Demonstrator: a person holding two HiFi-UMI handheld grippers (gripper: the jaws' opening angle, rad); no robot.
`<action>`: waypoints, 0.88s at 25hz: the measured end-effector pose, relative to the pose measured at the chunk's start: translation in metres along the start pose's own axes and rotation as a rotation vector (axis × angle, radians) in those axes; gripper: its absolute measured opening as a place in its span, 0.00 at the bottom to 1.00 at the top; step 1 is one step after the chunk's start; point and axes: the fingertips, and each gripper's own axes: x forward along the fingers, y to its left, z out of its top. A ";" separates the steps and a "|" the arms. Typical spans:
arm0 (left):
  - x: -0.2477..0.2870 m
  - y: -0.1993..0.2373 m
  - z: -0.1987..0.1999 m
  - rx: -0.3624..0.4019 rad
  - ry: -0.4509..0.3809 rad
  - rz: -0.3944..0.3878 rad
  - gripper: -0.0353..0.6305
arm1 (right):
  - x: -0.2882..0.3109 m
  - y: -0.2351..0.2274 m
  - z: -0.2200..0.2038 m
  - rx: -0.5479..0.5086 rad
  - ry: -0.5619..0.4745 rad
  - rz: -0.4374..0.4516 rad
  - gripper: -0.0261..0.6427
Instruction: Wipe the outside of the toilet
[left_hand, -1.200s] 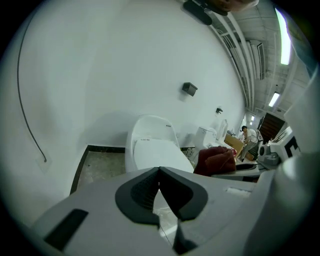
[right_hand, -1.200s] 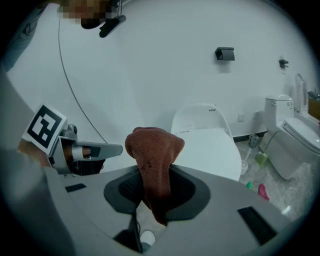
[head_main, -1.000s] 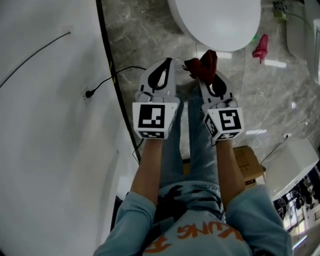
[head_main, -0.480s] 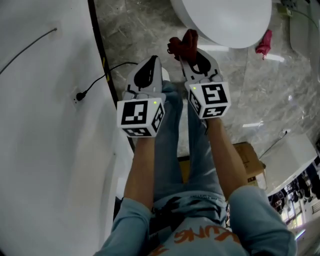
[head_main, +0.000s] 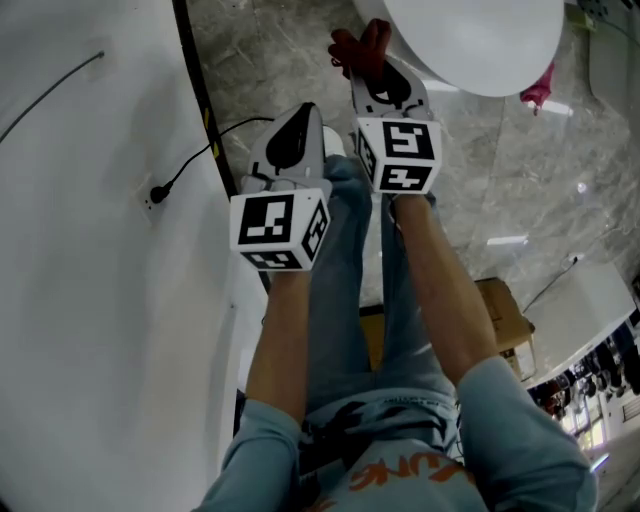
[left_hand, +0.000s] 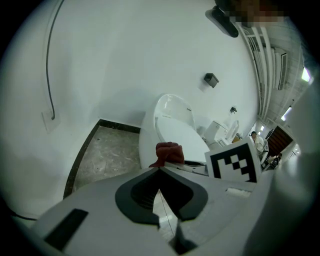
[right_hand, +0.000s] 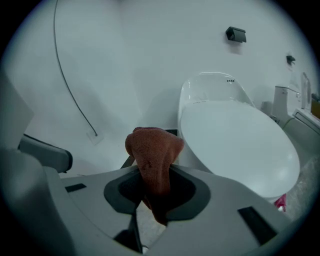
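Head view: right gripper (head_main: 373, 68), clamping a crumpled red terry cloth (head_main: 360, 45), has neared the glossy white ceramic toilet (head_main: 470, 40); wiping looks imminent. Behind it, the left gripper (head_main: 301, 115) is closed and empty.

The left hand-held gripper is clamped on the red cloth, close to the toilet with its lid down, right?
Wrong gripper. The right hand-held gripper is clamped on the red cloth, close to the toilet with its lid down; the right gripper view shows it. The left hand-held gripper is shut on nothing.
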 end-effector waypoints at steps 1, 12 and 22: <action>0.001 0.000 -0.001 -0.002 0.003 -0.002 0.05 | 0.006 -0.002 0.000 0.005 0.003 -0.006 0.19; 0.013 0.010 -0.008 -0.035 0.025 -0.006 0.05 | 0.033 -0.023 -0.016 0.068 0.049 -0.067 0.18; 0.020 -0.007 -0.006 -0.042 0.015 -0.023 0.05 | 0.012 -0.050 -0.032 0.102 0.087 -0.142 0.18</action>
